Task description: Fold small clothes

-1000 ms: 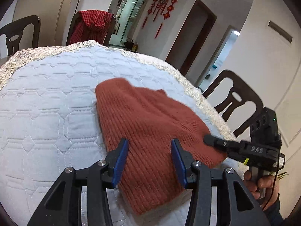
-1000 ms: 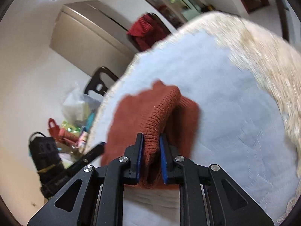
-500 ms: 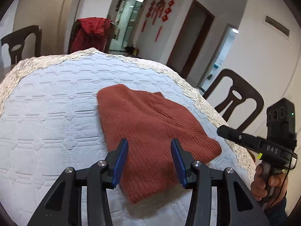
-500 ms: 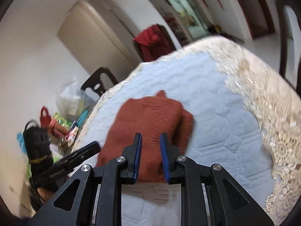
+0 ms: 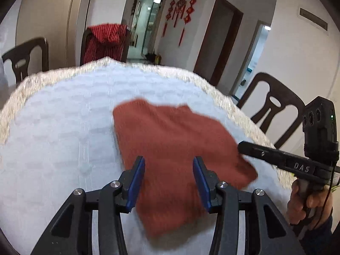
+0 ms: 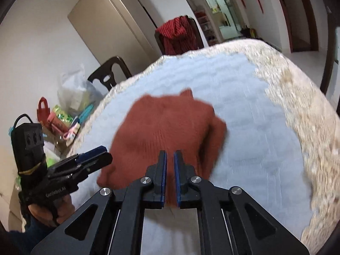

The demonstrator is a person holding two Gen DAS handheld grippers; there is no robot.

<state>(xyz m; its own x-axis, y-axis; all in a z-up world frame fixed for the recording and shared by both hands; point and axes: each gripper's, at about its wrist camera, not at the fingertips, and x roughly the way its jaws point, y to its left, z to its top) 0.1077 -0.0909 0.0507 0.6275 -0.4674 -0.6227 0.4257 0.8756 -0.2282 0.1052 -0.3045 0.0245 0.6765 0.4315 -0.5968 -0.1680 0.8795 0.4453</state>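
A rust-red knitted garment (image 5: 176,148) lies folded flat on the white quilted table cover (image 5: 59,131); it also shows in the right wrist view (image 6: 170,131). My left gripper (image 5: 169,165) is open and empty, held just above the garment's near part. My right gripper (image 6: 170,159) has its jaws almost together with nothing between them, above the garment's near edge. In the left wrist view the right gripper's tip (image 5: 242,146) sits at the garment's right edge. In the right wrist view the left gripper (image 6: 93,159) is at the garment's left edge.
The round table has a beige lace border (image 6: 308,110). Dark wooden chairs stand around it: one at the right (image 5: 274,114), one with a red cloth over its back (image 5: 104,40). Bags and clutter (image 6: 63,110) lie left of the table in the right wrist view.
My right gripper let go of the raised fold of the garment, which now lies flat, and drew back with its jaws narrowed. Both grippers pulled back a little.
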